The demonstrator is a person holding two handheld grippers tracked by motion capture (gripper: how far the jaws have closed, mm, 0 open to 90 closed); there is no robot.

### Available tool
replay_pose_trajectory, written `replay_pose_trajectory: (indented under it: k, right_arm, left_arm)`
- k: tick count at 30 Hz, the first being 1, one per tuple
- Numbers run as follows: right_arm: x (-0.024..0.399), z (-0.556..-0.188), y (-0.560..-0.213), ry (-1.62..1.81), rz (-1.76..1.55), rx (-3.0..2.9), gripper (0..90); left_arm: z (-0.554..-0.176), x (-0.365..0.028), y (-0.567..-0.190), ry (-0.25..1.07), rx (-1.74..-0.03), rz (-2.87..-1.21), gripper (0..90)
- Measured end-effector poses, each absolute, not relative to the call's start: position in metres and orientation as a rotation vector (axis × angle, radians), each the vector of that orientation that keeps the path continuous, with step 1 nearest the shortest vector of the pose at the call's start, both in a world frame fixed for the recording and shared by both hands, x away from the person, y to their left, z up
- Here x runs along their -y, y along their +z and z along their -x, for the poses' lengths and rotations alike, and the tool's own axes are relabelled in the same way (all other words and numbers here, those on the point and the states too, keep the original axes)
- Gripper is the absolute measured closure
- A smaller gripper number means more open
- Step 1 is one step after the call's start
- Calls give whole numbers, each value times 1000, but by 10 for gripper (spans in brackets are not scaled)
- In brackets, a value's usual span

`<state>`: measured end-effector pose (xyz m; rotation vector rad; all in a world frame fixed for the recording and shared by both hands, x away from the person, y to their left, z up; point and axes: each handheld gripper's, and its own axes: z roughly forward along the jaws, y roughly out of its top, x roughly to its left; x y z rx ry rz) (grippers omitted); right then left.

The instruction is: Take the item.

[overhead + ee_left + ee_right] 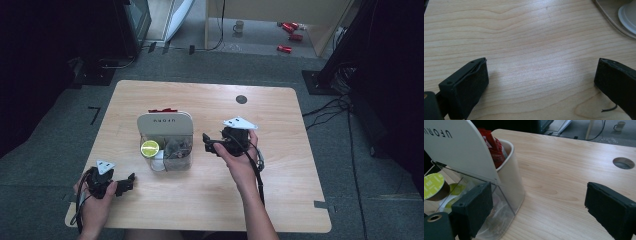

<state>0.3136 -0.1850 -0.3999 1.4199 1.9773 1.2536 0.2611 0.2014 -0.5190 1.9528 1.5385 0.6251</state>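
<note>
Capsule holder (165, 125) stands mid-surface (280, 200), a green-lidded coffee capsule (149, 148) lodged in its clear front, red packets (491, 142) in the white bin behind; the right hand-held gripper (212, 143) hovers just beside its right wall, jaws spread and empty; the left hand-held gripper (125, 183) rests near the front-left edge, likewise spread. Best approach, judging by this: swing the right one round to the open front, level with the capsule; close gently on its sides.

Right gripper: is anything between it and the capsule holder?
Nothing visible. The right gripper, open, sits just to the right of the capsule holder, with bare table between. In the right gripper view one of its fingers is already beside the holder's clear front wall.
</note>
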Motion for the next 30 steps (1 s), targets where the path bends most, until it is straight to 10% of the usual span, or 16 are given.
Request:
replay_pose_trajectory:
  k: [18,30]
  right_arm:
    - [148,-328,-399,1321,-1396,-1988,182]
    - [121,-337,-399,1376,-1335,-2031,435]
  left_arm:
    - [-261,-201,-519,626,-1538,-1952,0]
    - [-261,-201,-519,625,-1537,-1955,0]
